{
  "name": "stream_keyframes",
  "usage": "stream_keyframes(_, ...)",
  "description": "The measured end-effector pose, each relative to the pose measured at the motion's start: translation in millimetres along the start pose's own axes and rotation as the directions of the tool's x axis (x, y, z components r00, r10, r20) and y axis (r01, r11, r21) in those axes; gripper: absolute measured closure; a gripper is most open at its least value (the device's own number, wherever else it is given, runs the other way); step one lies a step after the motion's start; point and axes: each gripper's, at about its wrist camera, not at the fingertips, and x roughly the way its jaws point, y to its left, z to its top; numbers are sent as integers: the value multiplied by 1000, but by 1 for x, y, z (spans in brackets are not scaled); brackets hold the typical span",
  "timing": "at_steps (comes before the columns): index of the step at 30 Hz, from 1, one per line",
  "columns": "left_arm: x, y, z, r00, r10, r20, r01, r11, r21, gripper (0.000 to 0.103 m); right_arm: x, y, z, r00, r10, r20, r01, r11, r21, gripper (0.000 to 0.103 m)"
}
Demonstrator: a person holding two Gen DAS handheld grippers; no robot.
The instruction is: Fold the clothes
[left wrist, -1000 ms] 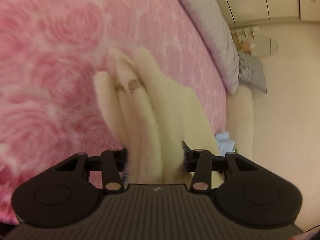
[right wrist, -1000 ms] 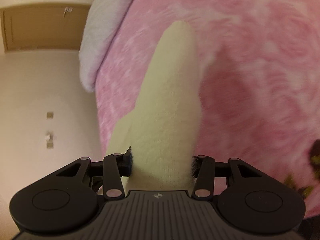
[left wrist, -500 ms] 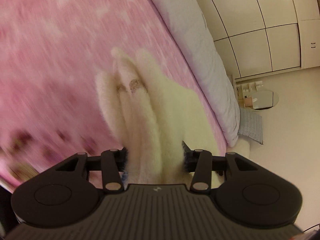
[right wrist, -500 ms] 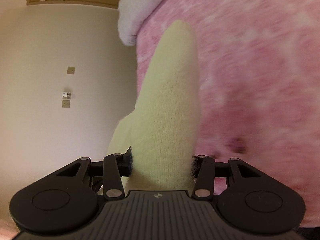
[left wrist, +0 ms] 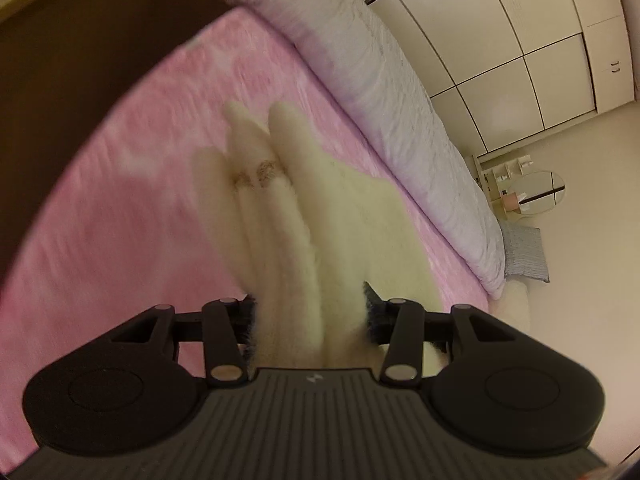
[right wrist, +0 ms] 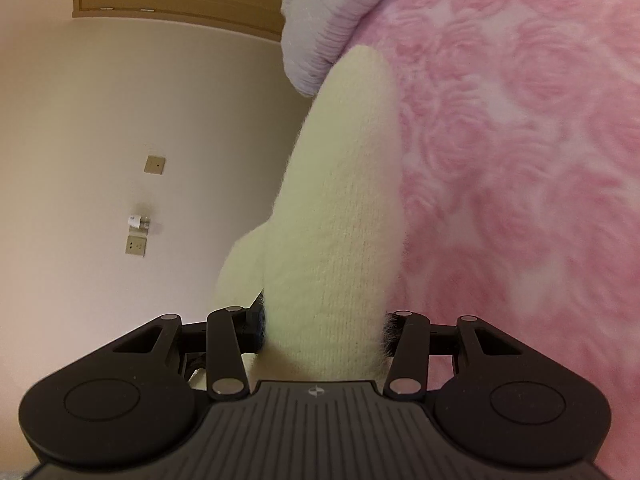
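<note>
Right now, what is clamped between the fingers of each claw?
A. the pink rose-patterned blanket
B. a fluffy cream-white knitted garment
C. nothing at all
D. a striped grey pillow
B: in both wrist views the fluffy cream-white knitted garment runs bunched between the fingers of the left claw and the right claw, above the pink rose-patterned blanket.

Cream fuzzy knit garment [left wrist: 304, 216] with small brownish mark, pink rose-patterned bedspread [right wrist: 520, 140], pale lavender ribbed duvet [left wrist: 380, 80], black ridged gripper bodies, cream panelled wardrobe [left wrist: 520, 40] upper right.
</note>
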Motion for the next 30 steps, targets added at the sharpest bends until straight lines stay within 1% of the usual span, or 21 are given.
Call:
stream_keyframes(5, 26, 61, 33, 1000, -9, 10, 9, 1000, 25, 62, 62, -24, 12, 1000, -11, 16, 11, 1000, -23, 57)
stream_keyframes(7, 42, 86, 36, 1000, 8, -7, -8, 1000, 30, 62, 85, -43, 12, 999, -48, 18, 48, 999, -16, 57)
stream_keyframes(10, 74, 122, 35, 996, 63, -66, -61, 998, 34, 62, 116, -66, 8, 989, -149, 7, 148, 989, 28, 54)
stream_keyframes(11, 80, 132, 32, 994, 77, -83, -74, 997, 34, 61, 122, -75, 5, 980, -200, -13, 200, 978, 53, 51)
stream_keyframes(12, 84, 139, 29, 992, 85, -94, -82, 996, 38, 58, 129, -84, 3, 967, -251, -33, 253, 964, 78, 45)
stream_keyframes(13, 87, 146, 26, 990, 93, -104, -90, 995, 41, 56, 129, -86, 1, 964, -263, -37, 265, 961, 75, 38)
stream_keyframes(14, 86, 151, 22, 991, 88, -100, -85, 996, 39, 56, 128, -87, -1, 960, -275, -40, 278, 958, 73, 37)
stream_keyframes(15, 79, 152, 20, 993, 79, -85, -77, 997, 27, 56, 124, -82, -1, 954, -297, -32, 298, 953, 47, 33)
stream_keyframes(16, 71, 153, 17, 994, 79, -73, -79, 997, 12, 56, 120, -77, -1, 948, -318, -22, 319, 948, 21, 24)
stream_keyframes(17, 63, 152, 15, 994, 87, -62, -87, 996, 5, 56, 116, -69, 0, 931, -365, -13, 365, 931, -9, 20)
stream_keyframes(19, 43, 146, 11, 990, 136, -33, -136, 991, 10, 56, 99, -54, -1, 900, -435, 12, 435, 897, -82, 20)
stream_keyframes(20, 32, 138, 7, 986, 163, -16, -163, 986, 25, 60, 91, -47, -4, 883, -469, 23, 468, 875, -120, 20)
stream_keyframes(21, 21, 128, 2, 982, 187, 2, -187, 981, 51, 65, 82, -40, -6, 864, -502, 36, 501, 851, -158, 22)
stream_keyframes(23, -1, 108, -8, 972, 232, 39, -235, 967, 102, 68, 67, -26, -17, 822, -567, 59, 563, 790, -243, 34)
stream_keyframes(24, -10, 96, -15, 970, 238, 53, -243, 960, 139, 73, 61, -20, -25, 798, -599, 71, 591, 753, -289, 44)
stream_keyframes(25, -17, 81, -24, 971, 229, 62, -237, 953, 189, 78, 59, -15, -34, 787, -612, 78, 599, 729, -331, 55)
stream_keyframes(26, -18, 68, -32, 972, 228, 63, -236, 941, 243, 83, 56, -10, -42, 776, -624, 86, 606, 703, -372, 60)
stream_keyframes(27, -15, 58, -39, 970, 235, 57, -241, 923, 300, 87, 56, -6, -54, 775, -626, 84, 597, 682, -421, 65)
stream_keyframes(28, -12, 48, -46, 969, 243, 51, -245, 902, 356, 87, 58, -3, -64, 773, -630, 78, 588, 665, -460, 69)
stream_keyframes(29, -5, 41, -54, 964, 261, 44, -255, 876, 409, 87, 66, -1, -72, 770, -635, 67, 575, 645, -504, 73)
stream_keyframes(30, 5, 42, -60, 956, 291, 30, -275, 856, 438, 89, 74, 0, -80, 766, -640, 55, 560, 623, -546, 80)
